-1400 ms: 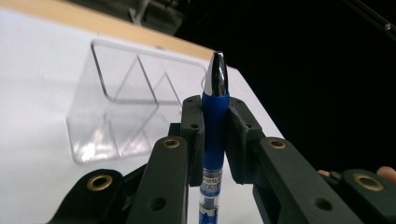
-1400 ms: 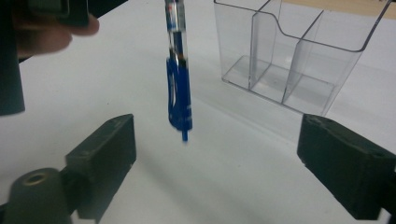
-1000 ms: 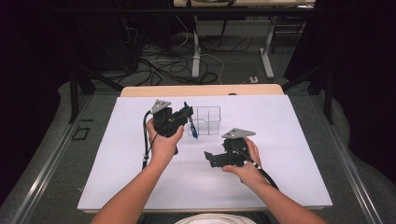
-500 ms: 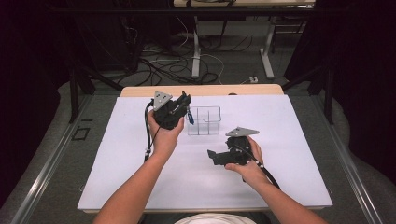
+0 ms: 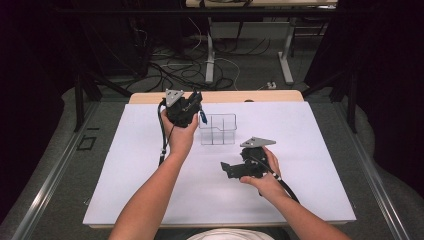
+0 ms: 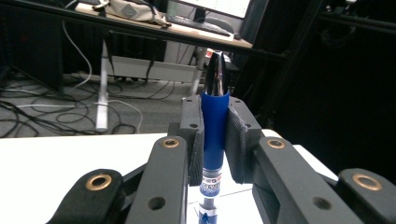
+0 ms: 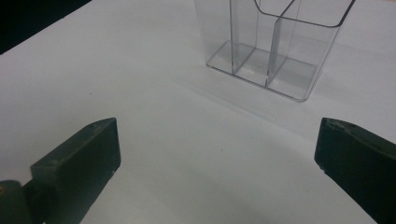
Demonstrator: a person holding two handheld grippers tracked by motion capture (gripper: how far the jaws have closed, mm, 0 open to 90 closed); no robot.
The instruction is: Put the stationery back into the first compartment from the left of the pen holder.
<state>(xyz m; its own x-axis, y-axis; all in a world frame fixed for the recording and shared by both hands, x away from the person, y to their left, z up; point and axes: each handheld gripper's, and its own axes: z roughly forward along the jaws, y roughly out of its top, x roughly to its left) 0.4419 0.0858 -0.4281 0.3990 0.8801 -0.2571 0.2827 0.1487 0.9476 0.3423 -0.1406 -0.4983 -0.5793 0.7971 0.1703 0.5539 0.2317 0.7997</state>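
The left gripper (image 5: 192, 107) was held up above the far left part of the white table (image 5: 150, 190), just left of the clear plastic holder (image 5: 218, 129). Its jaws were clamped on a blue pen (image 6: 214, 126). In the left gripper view the pen stood upright between the two black pads (image 6: 236, 135), its blue barrel pinched on both sides, its shiny dark tip sticking up past the pads, and a printed label showing lower down the barrel. In the high view the pen (image 5: 203, 118) showed as a small blue bit at the gripper's right side, right by the holder's far left corner; couldn't tell if it touched the rim.

The holder stood upright on the table, a little far of centre. It was see-through, with inner dividers splitting it into compartments. In the right gripper view the holder (image 7: 275, 42) sat ahead of the jaws, well apart from them, and the compartments seen there held nothing.

The right gripper (image 5: 231, 169) was near and right of the holder, low over the table, pointing left in the high view. Its jaws stood wide apart with only bare table between them, so released, grasping nothing.

Both forearms came in from the near edge. A cable hung from each gripper. Floor cables and desk legs lay beyond the far edge.
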